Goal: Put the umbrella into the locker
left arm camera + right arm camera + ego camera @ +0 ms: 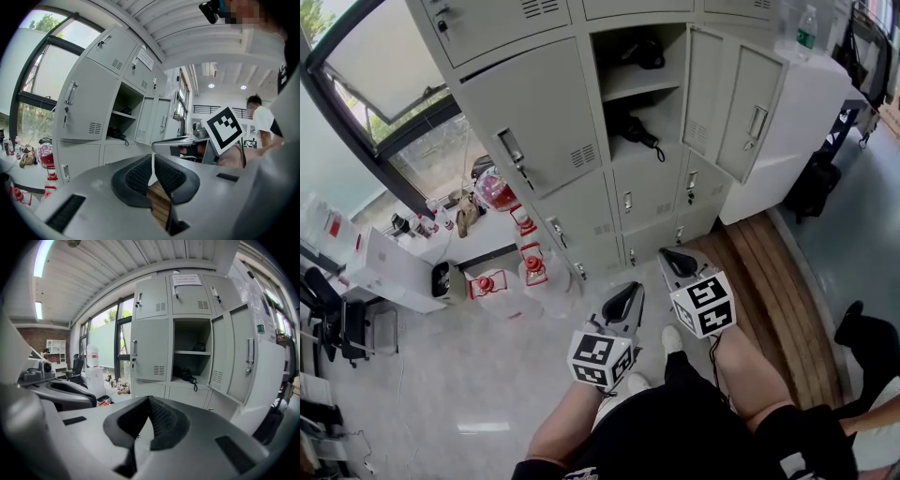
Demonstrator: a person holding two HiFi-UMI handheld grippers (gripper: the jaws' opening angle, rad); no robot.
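Two grippers (632, 289) (668, 255), one umbrella (636, 131), one open locker (671, 101).

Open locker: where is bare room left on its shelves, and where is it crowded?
Upper shelf is bare left of the dark item; the lower compartment has room right of the black umbrella. Floor beside the locker is crowded with red-capped jugs.

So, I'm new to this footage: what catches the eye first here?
The open locker in the grey bank, a black umbrella lying on its lower shelf. Nearer, the left claw and right claw, both shut and empty, point towards it.
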